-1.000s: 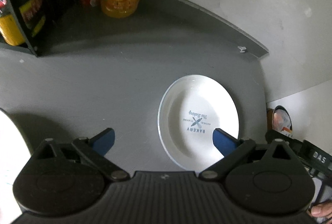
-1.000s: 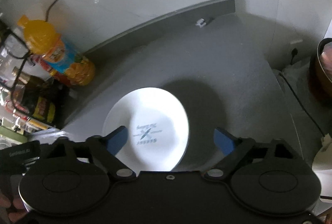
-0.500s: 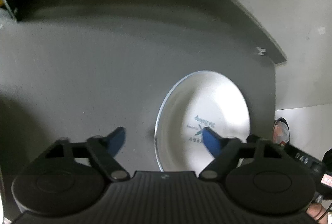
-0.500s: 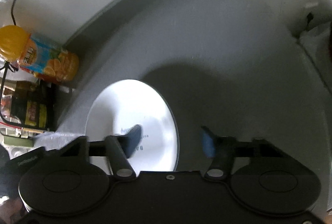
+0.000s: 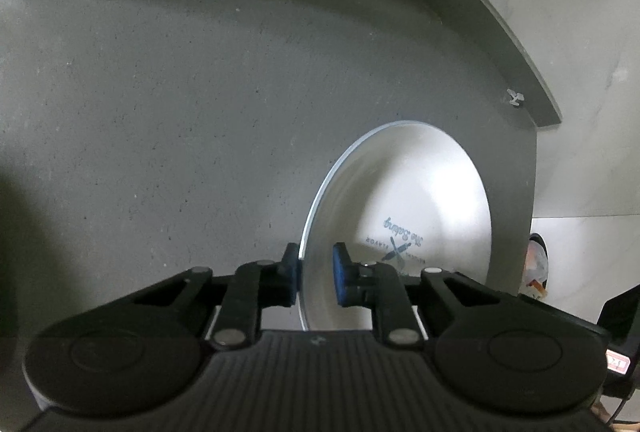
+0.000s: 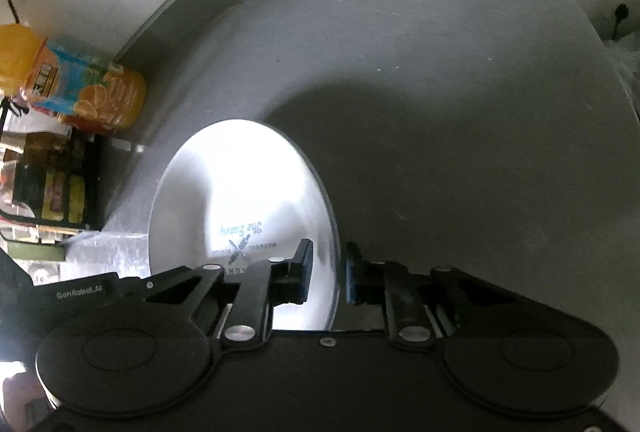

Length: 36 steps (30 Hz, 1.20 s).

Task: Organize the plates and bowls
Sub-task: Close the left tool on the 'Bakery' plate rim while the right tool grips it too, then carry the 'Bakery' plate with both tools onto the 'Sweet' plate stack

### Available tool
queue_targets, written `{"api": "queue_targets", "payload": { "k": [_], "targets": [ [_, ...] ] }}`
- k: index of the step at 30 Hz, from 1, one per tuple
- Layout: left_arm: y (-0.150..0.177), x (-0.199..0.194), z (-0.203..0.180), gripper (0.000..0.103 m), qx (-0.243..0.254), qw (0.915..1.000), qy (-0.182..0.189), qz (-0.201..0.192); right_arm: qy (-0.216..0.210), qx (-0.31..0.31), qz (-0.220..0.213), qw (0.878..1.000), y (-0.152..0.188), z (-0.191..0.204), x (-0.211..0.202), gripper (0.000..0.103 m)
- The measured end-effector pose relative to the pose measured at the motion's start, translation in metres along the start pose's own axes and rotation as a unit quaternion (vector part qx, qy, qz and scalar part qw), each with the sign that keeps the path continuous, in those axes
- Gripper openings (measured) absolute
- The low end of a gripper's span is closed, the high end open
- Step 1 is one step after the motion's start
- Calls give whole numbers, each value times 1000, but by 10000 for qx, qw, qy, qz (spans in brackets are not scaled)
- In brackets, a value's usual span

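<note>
Plate (image 5: 416,199) is white with a thin blue rim, sitting flat, face up, on the grey counter (image 5: 200,91), close to the counter's right edge and not far from the raised back lip. It's round, so no real long axis. The printed logo is the only heading cue: from both wrist views the script line reads upside down, so the text's top points back toward the grippers and away from the back wall.

Left gripper (image 5: 316,274): fingers narrowed to a small gap straddling the plate's left rim. Outer blue pad sits outside the rim on the counter side, inner pad over the plate's well. The outer pad looks to be at the rim; I can't tell whether the inner pad is actually bearing on the plate.

Right gripper (image 6: 326,274): same setup on the opposite rim, in the right wrist view. Left finger is over the plate (image 6: 240,199) surface, right finger outside the rim above bare counter (image 6: 460,111). A visible gap remains between the right pad and the rim, so no firm pinch shows.

Orange juice bottle (image 6: 76,87) lies in the far left corner against the back lip, well apart from the plate. Dark bottles in a black rack (image 6: 52,187) are just in front of it at the left edge.
</note>
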<state>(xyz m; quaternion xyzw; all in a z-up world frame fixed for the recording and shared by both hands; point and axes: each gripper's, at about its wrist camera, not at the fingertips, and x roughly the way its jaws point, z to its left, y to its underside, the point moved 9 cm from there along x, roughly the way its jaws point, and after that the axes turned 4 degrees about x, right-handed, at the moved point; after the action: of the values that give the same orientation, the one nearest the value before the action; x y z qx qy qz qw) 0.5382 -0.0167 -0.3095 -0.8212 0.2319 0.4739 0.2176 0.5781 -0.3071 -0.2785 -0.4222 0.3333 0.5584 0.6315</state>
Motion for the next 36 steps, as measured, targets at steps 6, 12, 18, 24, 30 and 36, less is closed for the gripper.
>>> {"api": "queue_targets", "payload": {
  "k": [6, 12, 18, 24, 30, 36],
  "targets": [
    [-1, -6, 2, 9, 31, 10000, 13, -86, 90, -244, -121, 9996, 1, 3, -6, 11],
    [-6, -23, -4, 8, 156, 9995, 113, -242, -45, -371, -352, 9987, 1, 13, -26, 7],
    [-7, -38, -15, 8, 349, 9986, 211, -333, -13, -391, -546, 9977, 2, 17, -44, 7],
    [-5, -57, -28, 8, 595, 9969, 326, -404, 10, -389, -831, 9958, 7, 22, -70, 7],
    [1, -79, -31, 8, 806, 9948, 430, -454, 6, -269, -1087, 9937, 17, 31, -90, 7],
    [5, -103, -19, 8, 893, 9936, 461, -510, -33, -224, -1266, 9917, 32, 53, -97, 7]
  ]
}}
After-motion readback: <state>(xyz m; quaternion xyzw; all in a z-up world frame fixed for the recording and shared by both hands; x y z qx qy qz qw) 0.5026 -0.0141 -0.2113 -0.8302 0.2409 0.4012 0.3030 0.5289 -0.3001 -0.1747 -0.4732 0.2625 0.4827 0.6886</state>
